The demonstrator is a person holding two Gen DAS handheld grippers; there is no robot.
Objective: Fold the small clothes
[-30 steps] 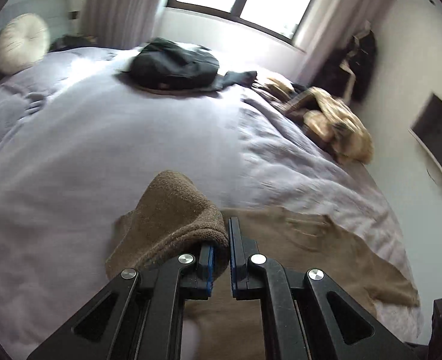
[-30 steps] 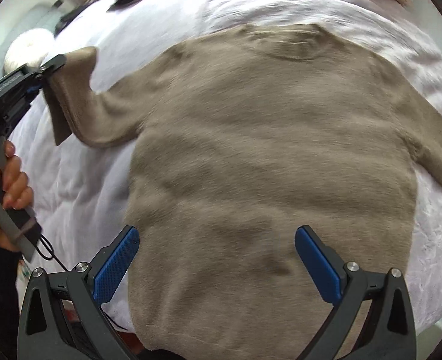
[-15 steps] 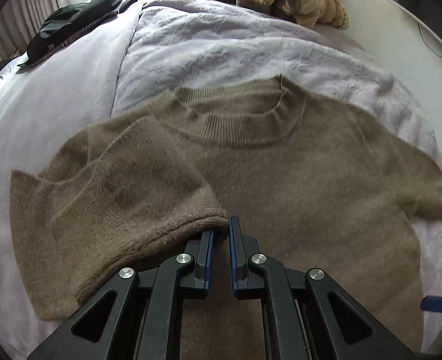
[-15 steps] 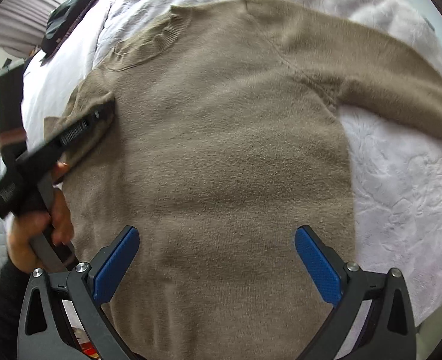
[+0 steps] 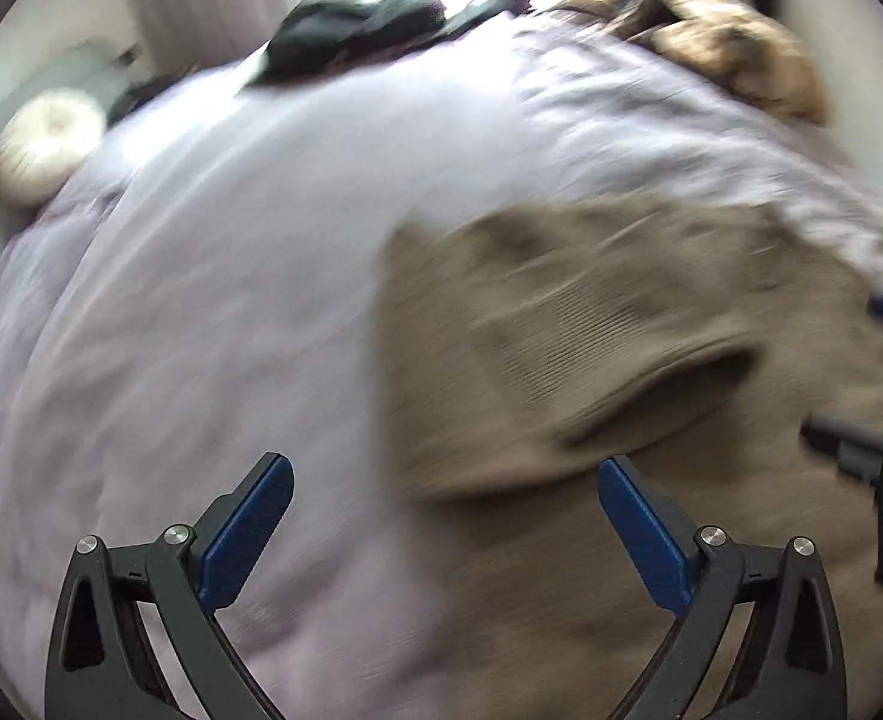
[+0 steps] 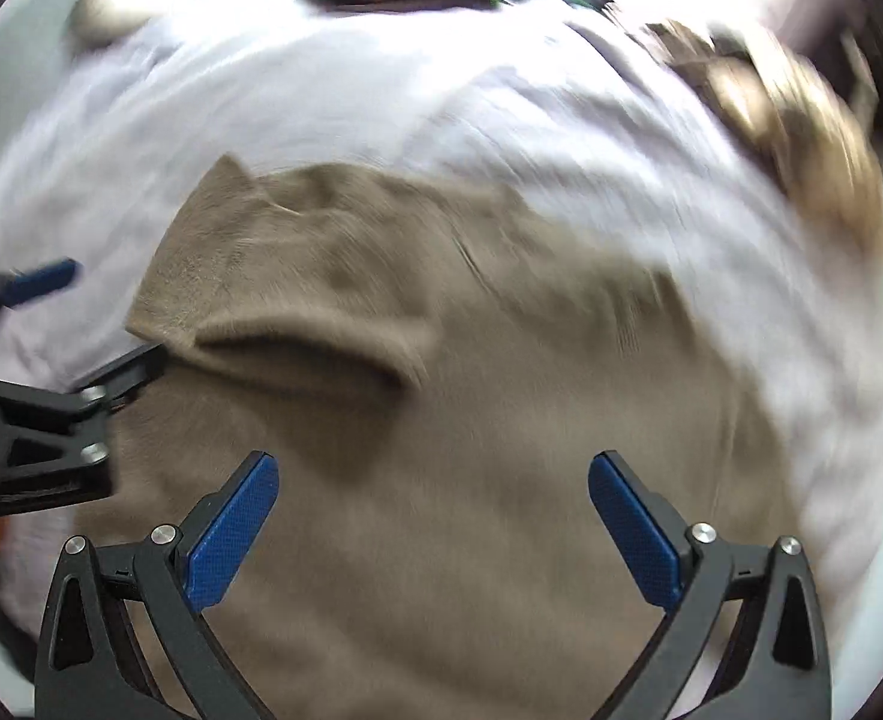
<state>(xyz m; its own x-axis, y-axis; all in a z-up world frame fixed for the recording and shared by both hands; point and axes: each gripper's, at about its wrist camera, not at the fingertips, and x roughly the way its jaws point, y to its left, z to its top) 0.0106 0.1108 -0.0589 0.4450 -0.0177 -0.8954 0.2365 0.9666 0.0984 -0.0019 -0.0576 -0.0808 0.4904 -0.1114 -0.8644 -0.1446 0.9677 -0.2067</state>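
A brown sweater [image 5: 621, 360], one sleeve [image 6: 297, 324] folded over it, is spread on the bed [image 5: 201, 300]; both grippers' [image 5: 444, 516] [image 6: 432, 510] jaws are held apart, empty.

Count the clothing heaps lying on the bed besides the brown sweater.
2. A black garment pile lies at the far edge by the window, and a tan striped heap at the far right corner. Motion blur may hide more. The brown sweater lies near, one sleeve folded over.
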